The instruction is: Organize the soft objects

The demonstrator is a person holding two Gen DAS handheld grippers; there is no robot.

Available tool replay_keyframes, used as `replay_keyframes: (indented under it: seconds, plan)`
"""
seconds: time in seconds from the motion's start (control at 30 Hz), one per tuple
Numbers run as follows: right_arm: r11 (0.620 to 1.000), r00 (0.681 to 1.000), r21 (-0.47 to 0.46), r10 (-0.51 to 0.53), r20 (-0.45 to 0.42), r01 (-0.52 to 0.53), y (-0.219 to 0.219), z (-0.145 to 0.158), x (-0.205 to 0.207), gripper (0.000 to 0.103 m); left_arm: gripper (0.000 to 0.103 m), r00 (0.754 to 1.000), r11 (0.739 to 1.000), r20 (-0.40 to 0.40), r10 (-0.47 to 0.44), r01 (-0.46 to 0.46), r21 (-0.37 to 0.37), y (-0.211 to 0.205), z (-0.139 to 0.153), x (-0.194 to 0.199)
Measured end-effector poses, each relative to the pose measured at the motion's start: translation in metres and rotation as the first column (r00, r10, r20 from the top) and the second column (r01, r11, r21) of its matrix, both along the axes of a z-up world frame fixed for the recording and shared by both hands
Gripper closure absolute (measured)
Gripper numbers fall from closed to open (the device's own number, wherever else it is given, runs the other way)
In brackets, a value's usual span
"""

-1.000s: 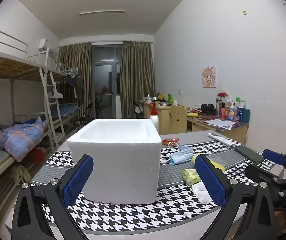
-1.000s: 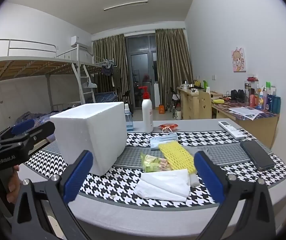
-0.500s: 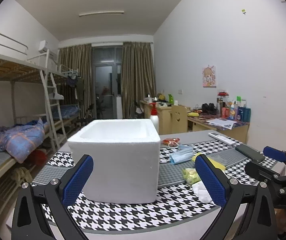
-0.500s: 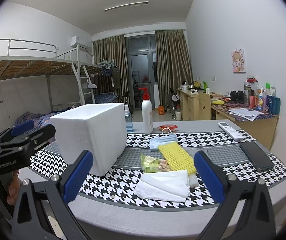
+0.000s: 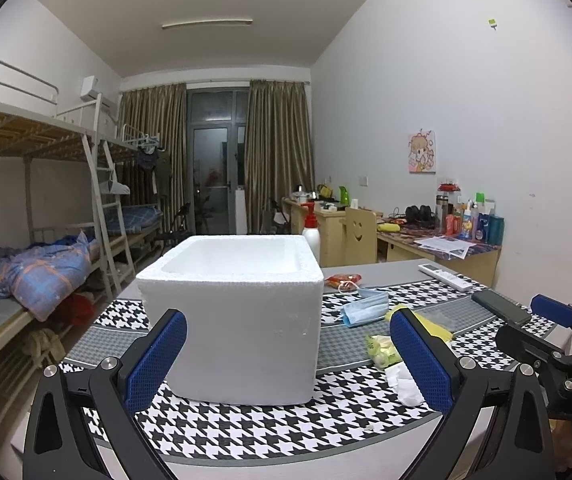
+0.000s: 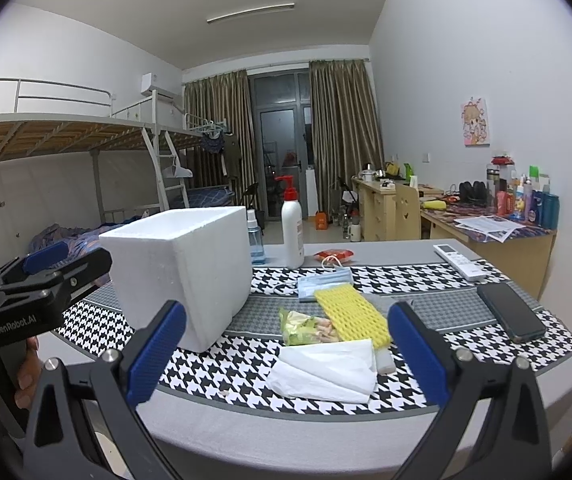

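since the earlier frames almost nothing has shifted: both views sit marginally higher, and every item on the desk lies where it lay. left gripper (image 5: pixel 288 354) and right gripper (image 6: pixel 286 346) hover short of the near desk edge, each with jaws spread wide and nothing between them, probably a ready stance before a first pick. the left gripper faces the open-topped white polystyrene foam box (image 5: pixel 233 320), which stands on the black-and-white houndstooth cloth (image 6: pixel 245 364) covering the grey desk (image 6: pixel 286 432); as much of its interior as shows looks bare, though the floor of the box is hidden by its near wall. the right gripper faces the soft items, grouped just right of the box: a folded white tissue (image 6: pixel 326 372) nearest, a crinkled green snack packet (image 6: pixel 306 326) and a yellow foam mesh sleeve (image 6: pixel 352 316) behind it, and a pale blue face mask (image 6: pixel 324 282) farther back. none is yet in the box, evidently the intended receptacle.
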State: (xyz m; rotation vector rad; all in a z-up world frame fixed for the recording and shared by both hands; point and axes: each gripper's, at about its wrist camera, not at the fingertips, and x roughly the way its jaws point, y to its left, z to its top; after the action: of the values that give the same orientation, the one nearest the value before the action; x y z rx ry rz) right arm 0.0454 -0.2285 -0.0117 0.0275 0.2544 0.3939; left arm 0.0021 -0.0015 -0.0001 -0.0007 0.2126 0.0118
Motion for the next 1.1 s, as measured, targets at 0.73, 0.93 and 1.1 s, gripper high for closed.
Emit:
replay_keyframes:
  seconds: [0.73, 0.93, 1.1]
  plan:
    - [1.000, 0.999, 0.007, -0.026, -0.035, 0.026, -0.010, -0.005, 0.013, 0.001, 0.001, 0.999, 0.999, -0.019, -0.039, 0.039, 0.021, -0.019, -0.004, 0.014]
    - [1.000, 0.998, 0.003, -0.031, -0.048, 0.031, -0.011, -0.006, 0.020, 0.001, 0.001, 0.998, 0.998, -0.030, -0.049, 0.050, 0.027, -0.023, -0.004, 0.021]
    - [0.999, 0.998, -0.001, -0.043, -0.052, 0.043, -0.015, -0.006, 0.025, 0.001, 0.001, 0.997, 0.997, -0.047, -0.065, 0.067, 0.028, -0.025, -0.007, 0.028]
